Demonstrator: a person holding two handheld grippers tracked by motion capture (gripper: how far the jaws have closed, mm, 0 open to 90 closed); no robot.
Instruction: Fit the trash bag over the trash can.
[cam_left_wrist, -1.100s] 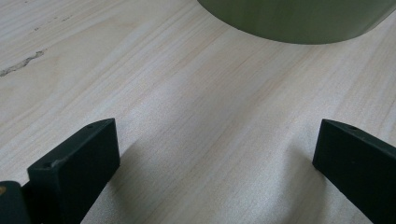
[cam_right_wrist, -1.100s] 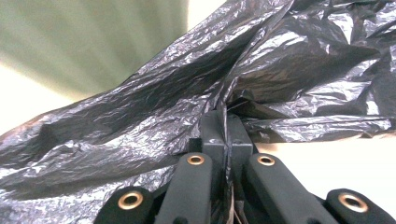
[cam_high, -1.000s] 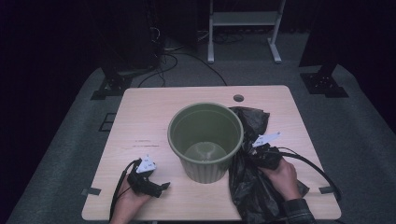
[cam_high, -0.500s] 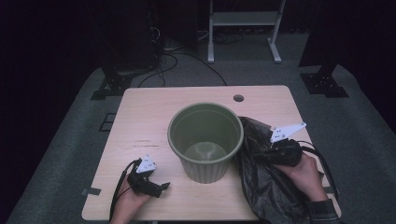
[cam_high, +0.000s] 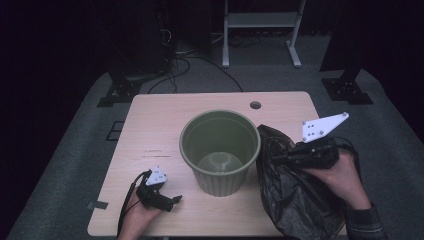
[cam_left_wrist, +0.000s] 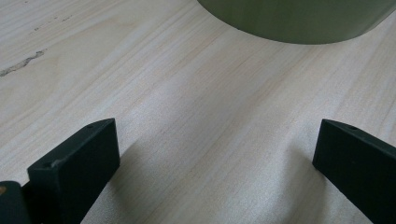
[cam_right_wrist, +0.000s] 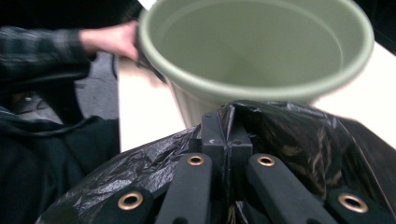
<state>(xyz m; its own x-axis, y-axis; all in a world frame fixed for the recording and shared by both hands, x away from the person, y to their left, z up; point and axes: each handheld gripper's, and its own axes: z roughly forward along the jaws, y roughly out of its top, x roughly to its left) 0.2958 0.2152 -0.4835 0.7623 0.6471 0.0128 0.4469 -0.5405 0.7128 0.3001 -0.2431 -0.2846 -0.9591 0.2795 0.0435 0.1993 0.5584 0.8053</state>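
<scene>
An empty green bin (cam_high: 220, 150) stands upright in the middle of the wooden table (cam_high: 165, 125). To its right a black plastic bag (cam_high: 292, 200) hangs, pinched at its top edge by my right gripper (cam_high: 280, 156), which is lifted above the table beside the bin's rim. In the right gripper view the jaws are shut on a fold of the black bag (cam_right_wrist: 289, 135), with the bin (cam_right_wrist: 257, 51) just beyond. My left gripper (cam_high: 172, 201) rests on the table at the front left, open and holding nothing; the left gripper view shows bare wood between its jaws and the bin's base (cam_left_wrist: 299, 21) ahead.
A small round hole (cam_high: 255, 105) sits near the table's far edge. Stand feet and cables (cam_high: 175, 70) lie on the grey floor behind the table. A metal frame (cam_high: 260, 30) stands at the back.
My right gripper has risen and drawn to the right, pulling the black bag up beside the bin. The left gripper has stayed where it was.
</scene>
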